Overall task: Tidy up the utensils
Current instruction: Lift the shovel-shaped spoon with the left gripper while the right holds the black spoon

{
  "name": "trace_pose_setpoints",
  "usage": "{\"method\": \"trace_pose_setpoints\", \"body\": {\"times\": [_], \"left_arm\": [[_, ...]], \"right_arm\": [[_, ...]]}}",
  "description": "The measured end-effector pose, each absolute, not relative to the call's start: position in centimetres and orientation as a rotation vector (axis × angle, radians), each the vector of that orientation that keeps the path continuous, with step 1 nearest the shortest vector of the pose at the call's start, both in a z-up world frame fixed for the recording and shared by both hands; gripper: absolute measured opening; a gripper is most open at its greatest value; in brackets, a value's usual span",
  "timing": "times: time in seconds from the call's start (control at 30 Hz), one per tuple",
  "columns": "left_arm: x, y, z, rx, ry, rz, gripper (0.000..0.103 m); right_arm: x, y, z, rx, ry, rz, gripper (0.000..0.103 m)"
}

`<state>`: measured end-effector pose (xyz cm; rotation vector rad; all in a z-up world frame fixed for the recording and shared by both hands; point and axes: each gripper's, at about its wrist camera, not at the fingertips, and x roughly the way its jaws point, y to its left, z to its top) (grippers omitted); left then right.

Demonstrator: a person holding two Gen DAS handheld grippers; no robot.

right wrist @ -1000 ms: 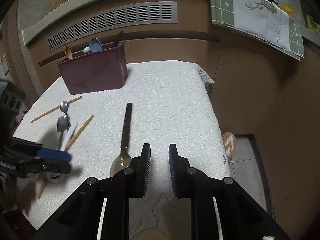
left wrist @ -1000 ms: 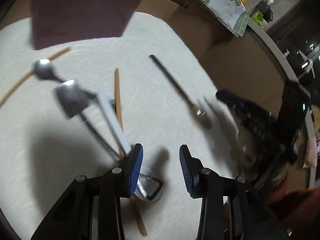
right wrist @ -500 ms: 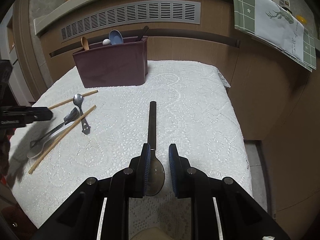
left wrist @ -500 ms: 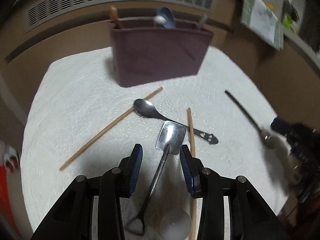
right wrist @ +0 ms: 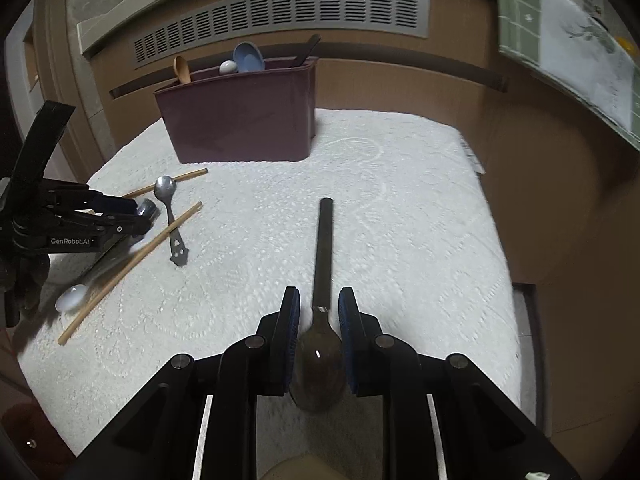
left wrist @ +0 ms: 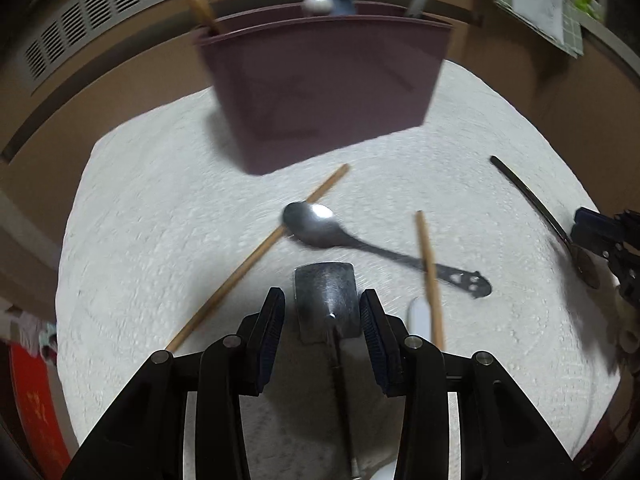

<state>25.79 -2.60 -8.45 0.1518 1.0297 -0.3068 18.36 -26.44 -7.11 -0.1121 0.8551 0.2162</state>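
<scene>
Standing at the back edge of the white lace-covered table (right wrist: 400,208), the maroon caddy (right wrist: 240,120) already holds a wooden spoon (right wrist: 182,69) and a blue ladle (right wrist: 249,56) upright, so it is probably where the loose pieces go. Both tools seem lined up for a pick. The right gripper (right wrist: 319,308), jaws opening, straddles the neck of a black-handled spoon (right wrist: 325,240) near the front edge without pressing it. The left gripper (left wrist: 322,312), pads apart, brackets a small metal scoop (left wrist: 326,292) among chopsticks (left wrist: 256,252) and a steel spoon (left wrist: 316,224) toward the left edge. Behind is a wood-panelled wall with a vent grille (right wrist: 280,20).
</scene>
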Motion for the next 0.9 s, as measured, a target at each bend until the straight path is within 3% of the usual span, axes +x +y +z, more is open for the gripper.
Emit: {"method": "trace_pose_setpoints", "body": {"times": [0.4,0.47,0.6,0.8,0.87,0.9], "left_arm": [[24.8,-1.7,-8.3,0.011,1.045,-0.337,0.040],[25.2,-1.9,-8.3,0.003,1.046,-0.302,0.040],[25.1,-3.4,-8.4,0.092,1.040,-0.245,0.041],[25.1,-3.3,-8.4,0.074,1.033,-0.225,0.041],[25.1,-3.0,-8.4,0.043,1.025,-0.220,0.039],[25.0,-2.8,-8.4,0.032,1.015,-0.211,0.033]], "right_arm": [[25.3,-24.3,-9.1,-0.132,0.955,0.188,0.021],[25.3,-23.9,-9.1,-0.111,0.967,0.205,0.021],[23.8,-22.0,-9.1,-0.162,0.962,0.247,0.012],[21.0,-19.7,-9.3,-0.207,0.923,0.331,0.012],[20.6,-19.5,-9.3,-0.227,0.904,0.329,0.012],[20.5,-19.5,-9.3,-0.228,0.900,0.328,0.012]]}}
